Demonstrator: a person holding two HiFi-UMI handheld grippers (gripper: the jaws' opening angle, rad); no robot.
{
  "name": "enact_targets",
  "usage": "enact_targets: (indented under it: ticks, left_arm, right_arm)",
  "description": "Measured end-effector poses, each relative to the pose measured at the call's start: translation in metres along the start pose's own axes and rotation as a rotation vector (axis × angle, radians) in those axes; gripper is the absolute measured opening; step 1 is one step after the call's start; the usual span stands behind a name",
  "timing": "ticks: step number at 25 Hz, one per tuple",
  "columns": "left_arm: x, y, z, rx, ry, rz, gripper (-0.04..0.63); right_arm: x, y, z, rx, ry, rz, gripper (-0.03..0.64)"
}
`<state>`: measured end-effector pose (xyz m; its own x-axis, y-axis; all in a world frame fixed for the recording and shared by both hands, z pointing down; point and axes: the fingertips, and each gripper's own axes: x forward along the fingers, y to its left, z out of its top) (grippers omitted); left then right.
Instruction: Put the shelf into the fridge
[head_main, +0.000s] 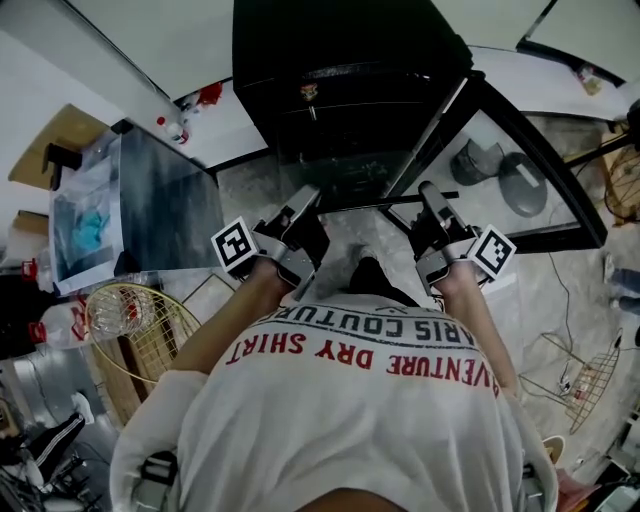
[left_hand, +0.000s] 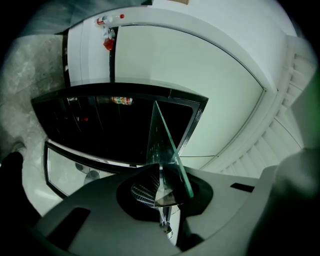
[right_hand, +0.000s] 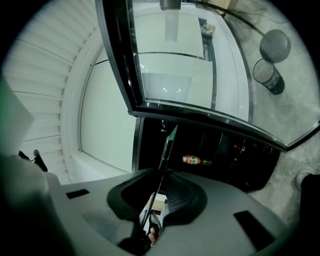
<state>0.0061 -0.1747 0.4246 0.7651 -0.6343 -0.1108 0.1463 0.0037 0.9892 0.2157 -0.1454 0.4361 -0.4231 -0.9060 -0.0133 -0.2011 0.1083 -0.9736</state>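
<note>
1. I see a white T-shirt with red and dark block lettering printed across it.
2. My left gripper is grey and black, and its marker cube is white with black squares.
3. My right gripper matches it, with its own cube in the same black on white.

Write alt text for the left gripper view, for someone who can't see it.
The left gripper is shut on the edge of a glass shelf, which is seen edge-on and points toward a dark, open fridge. A bottle shows inside the fridge. Its glass door stands open beside it, with a white wall behind.
</note>
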Motion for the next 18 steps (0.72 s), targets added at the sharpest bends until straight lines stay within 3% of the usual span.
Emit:
enact_targets:
  ticks: [18]
  left_arm:
    - [0.031, 0.015, 0.029, -0.006, -0.057, 0.013, 0.048]
  right_arm:
    - [0.042, -0.022, 0.026, 0.024, 0.063, -0.017, 0.052]
